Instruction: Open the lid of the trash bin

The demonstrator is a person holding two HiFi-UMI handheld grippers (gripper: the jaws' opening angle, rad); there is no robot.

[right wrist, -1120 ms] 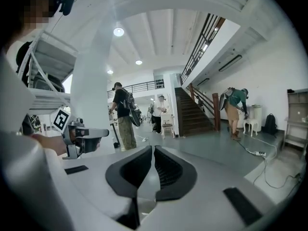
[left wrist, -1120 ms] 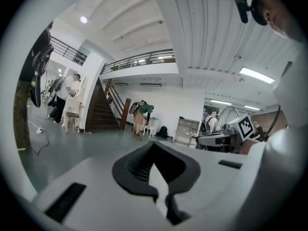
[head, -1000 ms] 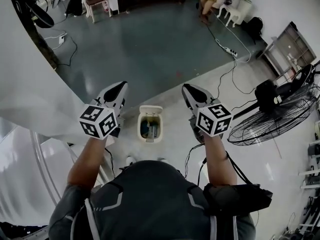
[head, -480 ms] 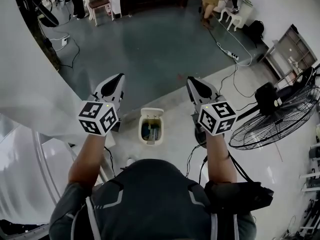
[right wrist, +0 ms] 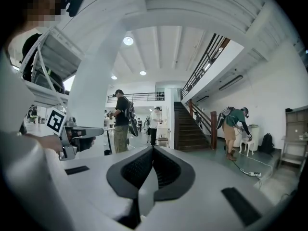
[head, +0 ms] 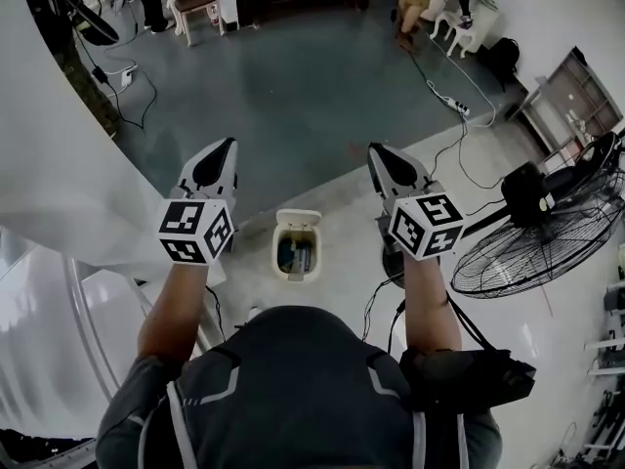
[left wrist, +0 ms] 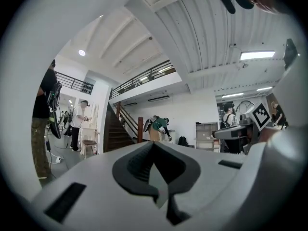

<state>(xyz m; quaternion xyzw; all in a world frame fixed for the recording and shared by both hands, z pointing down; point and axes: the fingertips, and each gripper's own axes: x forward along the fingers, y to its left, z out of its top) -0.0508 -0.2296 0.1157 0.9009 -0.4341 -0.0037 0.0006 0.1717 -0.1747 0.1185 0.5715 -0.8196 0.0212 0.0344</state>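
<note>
A small cream trash bin (head: 296,258) stands on the floor far below, between my two arms in the head view. Its lid (head: 298,219) is tipped back and the dark inside shows some rubbish. My left gripper (head: 229,146) is held level, well above the bin and to its left, jaws shut with nothing in them. My right gripper (head: 376,150) is held the same way to the bin's right, also shut and empty. In the left gripper view the left gripper (left wrist: 153,143) points into the hall; in the right gripper view the right gripper (right wrist: 153,147) does too. The bin is in neither of those views.
A large standing fan (head: 532,237) is at the right, with cables and a power strip (head: 459,106) across the floor. A white sheet (head: 59,164) hangs at the left. People, stools (head: 190,6) and a staircase (right wrist: 190,129) are farther off.
Both grippers have risen and now sit a little farther up in the head view. The left one has rolled slightly. The bin stays where it was, lid up.
</note>
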